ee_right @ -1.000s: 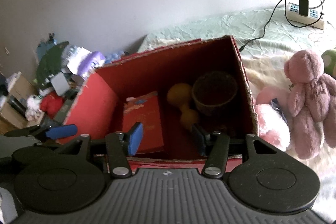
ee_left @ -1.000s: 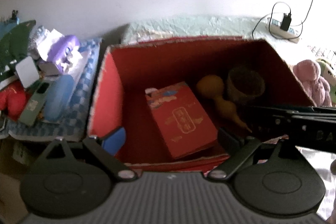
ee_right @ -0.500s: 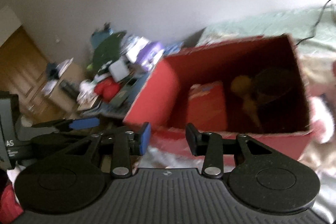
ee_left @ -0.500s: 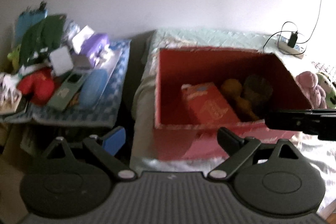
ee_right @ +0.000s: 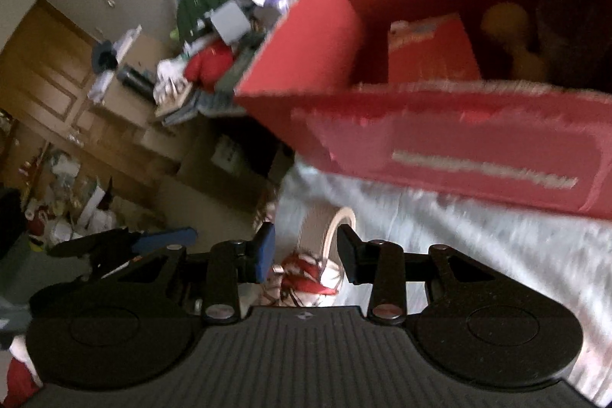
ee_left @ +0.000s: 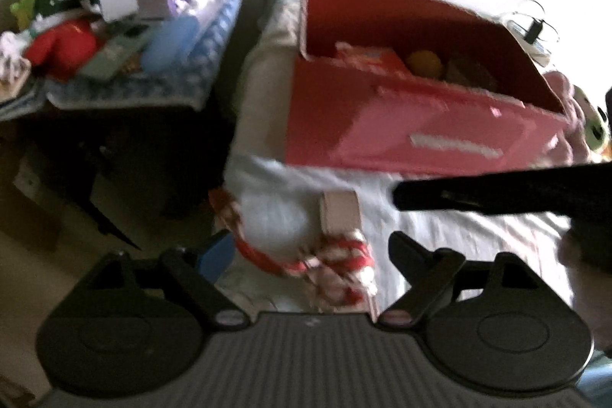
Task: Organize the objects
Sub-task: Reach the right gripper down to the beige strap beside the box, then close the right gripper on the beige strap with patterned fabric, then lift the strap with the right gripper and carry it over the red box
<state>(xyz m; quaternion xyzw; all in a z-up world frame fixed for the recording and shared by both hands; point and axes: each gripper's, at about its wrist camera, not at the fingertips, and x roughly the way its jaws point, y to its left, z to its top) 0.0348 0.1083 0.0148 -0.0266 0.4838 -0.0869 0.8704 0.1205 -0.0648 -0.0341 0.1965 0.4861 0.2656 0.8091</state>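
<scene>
Here the left gripper [ee_left: 306, 251] hangs low in its frame, jaws wide but closing, nothing pressed between them; beyond its tips lie a roll of tape [ee_left: 339, 209] and a red-and-white patterned item [ee_left: 336, 266] on the white bedsheet [ee_left: 478, 236]. The right gripper [ee_right: 306, 255] stands half open and empty, the same tape roll [ee_right: 329, 228] just past its fingertips. A red cardboard box [ee_right: 440, 148] fills the upper right, holding a red packet [ee_right: 428, 52] and a yellow gourd-shaped object [ee_right: 508, 33]. Clutter is piled on a side table [ee_left: 126, 90] at upper left.
</scene>
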